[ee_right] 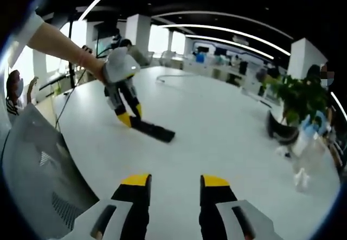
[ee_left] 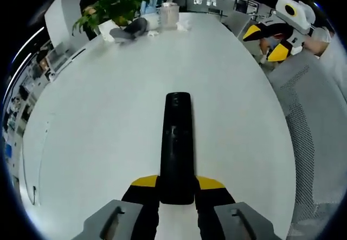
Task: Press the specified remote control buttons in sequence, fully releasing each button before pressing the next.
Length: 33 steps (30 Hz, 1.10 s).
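Centrally in the left gripper view, the black remote (ee_left: 177, 145) lies lengthwise on the white table (ee_left: 97, 126), near end pinched btwn the left gripper (ee_left: 177, 188) fingers. Right gripper (ee_right: 175, 183), bottom center of its view, hovers w/ fingers spread, nothing btwn them; remote sits left of center there, potted plant (ee_right: 295, 96) at right.

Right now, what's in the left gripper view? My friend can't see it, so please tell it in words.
A black remote control lies on a big white table, with its near end clamped between the yellow-tipped left tool. Far across the table stand a leafy potted plant and a clear container, and the right tool shows at the upper right.
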Tool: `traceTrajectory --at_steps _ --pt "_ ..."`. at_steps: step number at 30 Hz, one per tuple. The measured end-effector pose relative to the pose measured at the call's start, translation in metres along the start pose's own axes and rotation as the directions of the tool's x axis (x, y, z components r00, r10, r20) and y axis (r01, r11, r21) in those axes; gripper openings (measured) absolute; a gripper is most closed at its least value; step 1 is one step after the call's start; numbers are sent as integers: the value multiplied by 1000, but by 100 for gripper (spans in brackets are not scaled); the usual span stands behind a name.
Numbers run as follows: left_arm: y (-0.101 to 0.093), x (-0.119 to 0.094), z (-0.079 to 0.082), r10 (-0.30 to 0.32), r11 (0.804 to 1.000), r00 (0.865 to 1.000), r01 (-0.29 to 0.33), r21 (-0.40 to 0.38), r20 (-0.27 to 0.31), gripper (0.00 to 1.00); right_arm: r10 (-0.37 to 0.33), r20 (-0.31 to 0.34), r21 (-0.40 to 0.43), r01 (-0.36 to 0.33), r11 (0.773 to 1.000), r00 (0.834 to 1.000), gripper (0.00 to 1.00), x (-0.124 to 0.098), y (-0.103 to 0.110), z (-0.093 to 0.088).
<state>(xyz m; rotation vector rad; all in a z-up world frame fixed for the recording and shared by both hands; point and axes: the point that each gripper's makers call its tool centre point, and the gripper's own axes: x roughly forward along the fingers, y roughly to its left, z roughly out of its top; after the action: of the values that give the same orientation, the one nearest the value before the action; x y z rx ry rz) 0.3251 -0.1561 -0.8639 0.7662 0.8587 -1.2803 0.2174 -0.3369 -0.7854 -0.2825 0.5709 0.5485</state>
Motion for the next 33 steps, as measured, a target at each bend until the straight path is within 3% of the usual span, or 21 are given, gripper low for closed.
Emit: traceTrajectory --at_steps 33 --pt "-5 -1 0 -1 1000 1000 1 15 -21 24 -5 -20 -23 5 1000 1000 31 0 1 -3"
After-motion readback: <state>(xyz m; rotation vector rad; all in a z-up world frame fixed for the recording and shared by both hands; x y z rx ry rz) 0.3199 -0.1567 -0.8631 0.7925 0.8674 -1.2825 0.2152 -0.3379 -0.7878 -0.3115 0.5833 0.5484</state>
